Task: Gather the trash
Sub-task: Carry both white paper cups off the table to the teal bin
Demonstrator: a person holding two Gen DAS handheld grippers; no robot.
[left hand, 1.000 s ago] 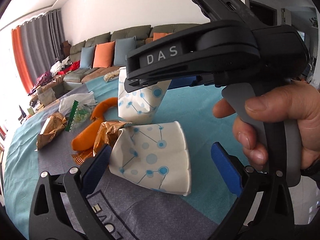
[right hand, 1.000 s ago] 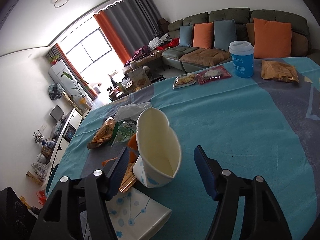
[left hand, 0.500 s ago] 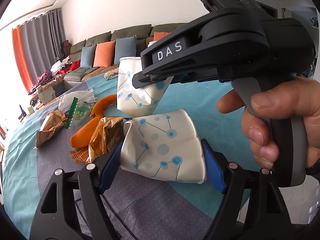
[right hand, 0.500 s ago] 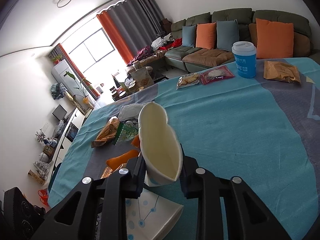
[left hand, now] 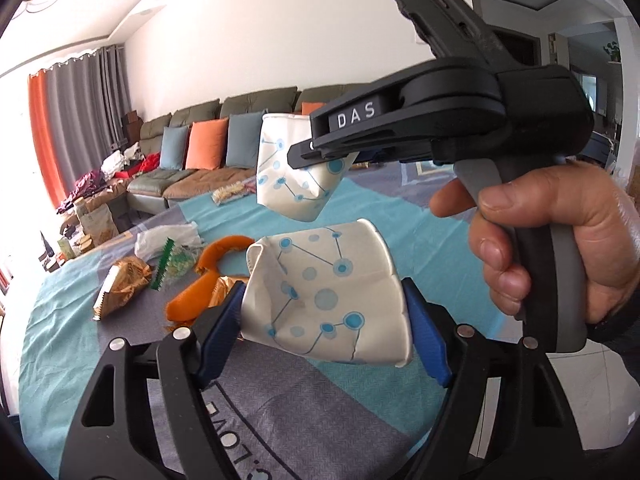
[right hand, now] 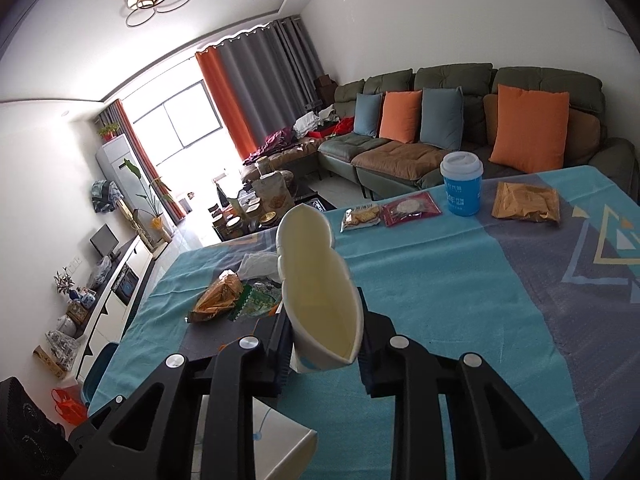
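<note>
Two crushed white paper cups with blue dot-and-line print are off the table. My left gripper point(left hand: 324, 320) is shut on the lower cup point(left hand: 324, 300), its blue pads point(left hand: 220, 328) pressing both sides. My right gripper point(right hand: 324, 344) is shut on the second cup point(right hand: 316, 288), squeezed flat with its cream inside facing the right wrist camera. In the left wrist view this second cup point(left hand: 296, 176) hangs higher and farther back under the black right gripper body, which a person's hand point(left hand: 560, 240) holds. A corner of the left cup point(right hand: 276, 436) shows at the bottom of the right wrist view.
On the teal and grey tablecloth point(left hand: 400, 216) lie an orange peel point(left hand: 208, 280), a golden wrapper point(left hand: 120, 288), a green packet point(left hand: 176, 264) and a white plastic bag point(left hand: 168, 236). Farther off stand a blue lidded cup point(right hand: 462, 188), snack packets point(right hand: 360, 216) and another golden wrapper point(right hand: 526, 202).
Both grippers closed from open onto their cups, flattening them. Both cups then rose off the table, the right one higher.
</note>
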